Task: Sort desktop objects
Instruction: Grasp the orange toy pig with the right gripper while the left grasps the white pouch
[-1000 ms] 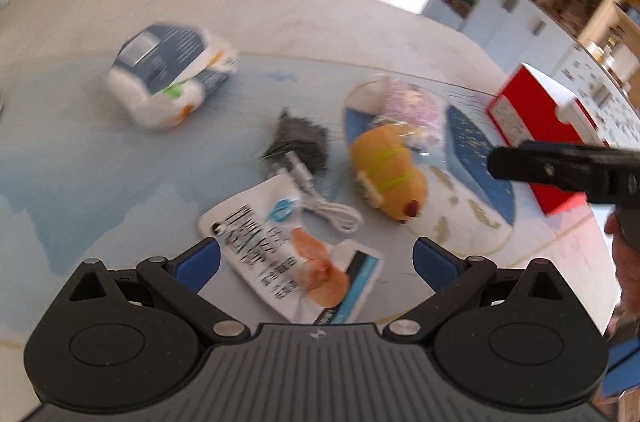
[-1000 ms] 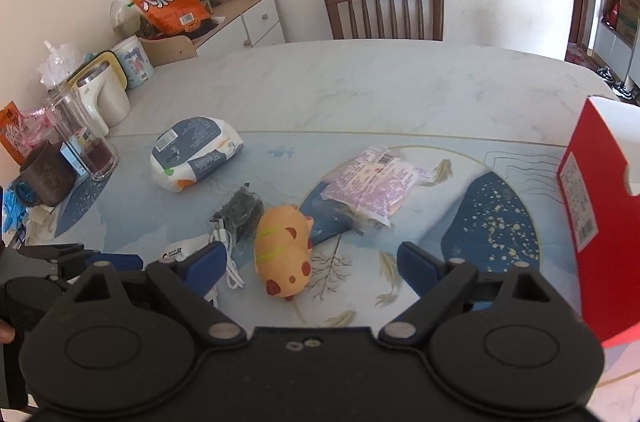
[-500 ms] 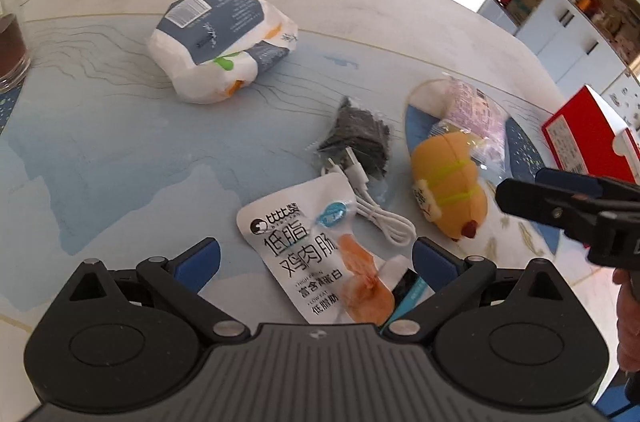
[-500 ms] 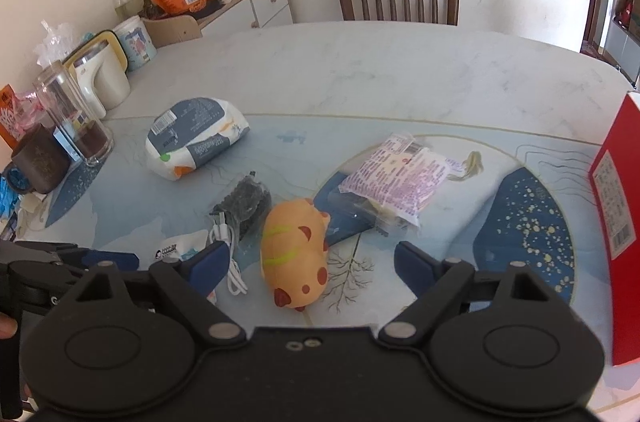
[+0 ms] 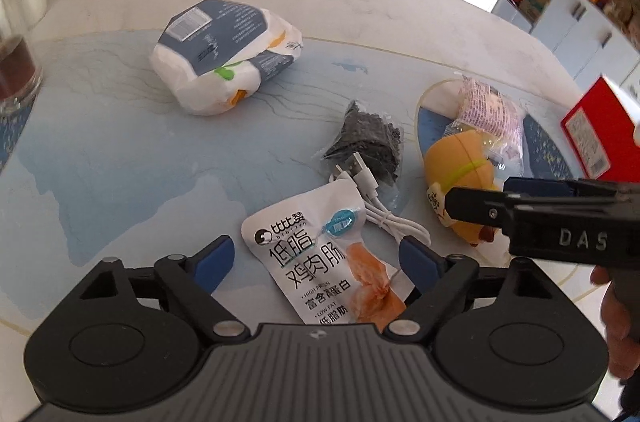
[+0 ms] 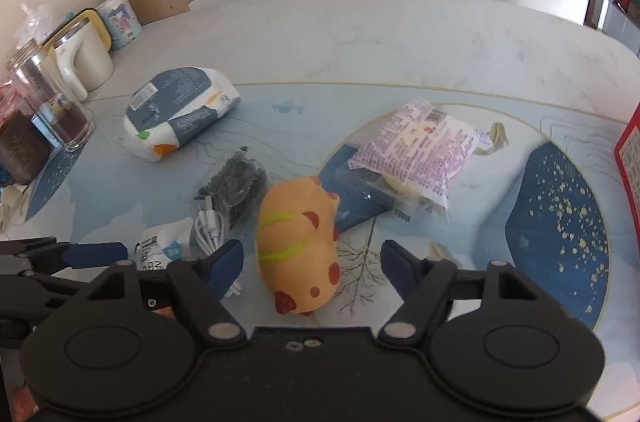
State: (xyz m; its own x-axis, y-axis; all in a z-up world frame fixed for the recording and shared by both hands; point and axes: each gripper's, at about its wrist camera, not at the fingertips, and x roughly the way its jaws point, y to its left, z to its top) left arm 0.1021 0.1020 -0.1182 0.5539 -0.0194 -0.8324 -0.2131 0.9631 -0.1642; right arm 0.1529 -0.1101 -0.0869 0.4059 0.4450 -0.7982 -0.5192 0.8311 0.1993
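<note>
- Orange and soft, the plush toy (image 6: 298, 246) lies on the blue patterned table mat (image 6: 556, 222), nose toward the camera, between the two blue pads of the right gripper (image 6: 312, 262); its jaws have just been closing, yet neither pad touches the toy.
- The left gripper (image 5: 316, 262) straddles the white snack pouch (image 5: 316, 258), which lies flat on the mat; its jaws have also just been narrowing, and the pads stand clear of the pouch's edges.
- Neither gripper has hold of anything.
- For the toy, I judge the best grip is across the widest part of the body, lowered until the pads bracket its sides, then squeezed gently, since plush gives and can slip.
- The white USB cable (image 5: 384, 218) lies beside the pouch's upper right edge, near the left gripper's right-hand pad; that pad should stay off the loops so the cable is not dragged along.
- A flat pouch offers little to pinch, so the pads should meet it low, close to the mat.
- The two grippers work close together; keep them apart while lifting.
</note>
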